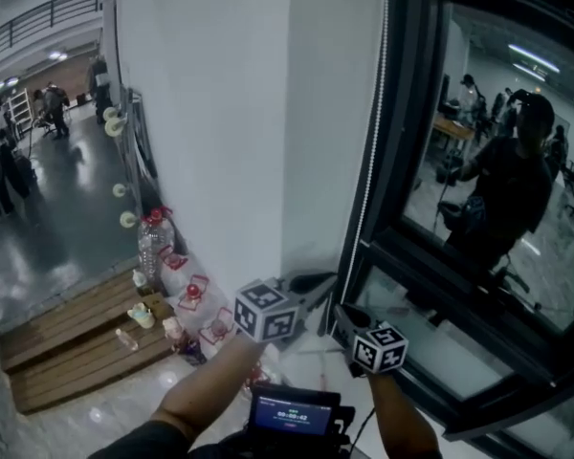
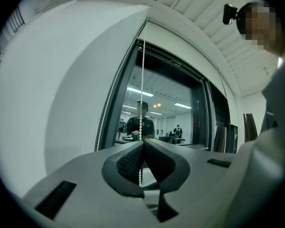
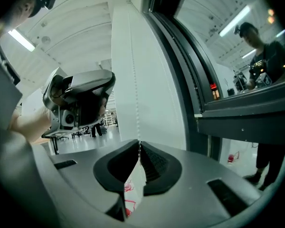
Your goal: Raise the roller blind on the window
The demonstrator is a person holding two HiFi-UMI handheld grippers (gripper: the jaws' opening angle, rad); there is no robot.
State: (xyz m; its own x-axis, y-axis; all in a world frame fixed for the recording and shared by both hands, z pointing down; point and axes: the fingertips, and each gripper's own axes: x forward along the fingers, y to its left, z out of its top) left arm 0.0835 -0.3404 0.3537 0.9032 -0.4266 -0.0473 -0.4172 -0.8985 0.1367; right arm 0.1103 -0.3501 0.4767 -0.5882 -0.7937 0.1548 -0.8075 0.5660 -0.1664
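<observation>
We are finding the bead chain (image 2: 142,80) running vertically up from both grips: the left gripper (image 2: 143,144) is clamping it fully, the right gripper (image 3: 139,145) is pinching it at the tips only.

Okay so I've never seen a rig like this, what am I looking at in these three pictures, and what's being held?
No robot here: a person holds a gripper in each hand. The head view looks down from a camera on their head at the left gripper and right gripper, each carrying a marker cube, reaching toward a dark-framed window. The other two pictures come from cameras riding on the grippers, looking along their grey fingers. The left gripper is shut on the white bead chain hanging beside the window. The right gripper also seems pinched on the bead chain at its tip. On the floor by the wall stand a plastic bottle and small red items.
</observation>
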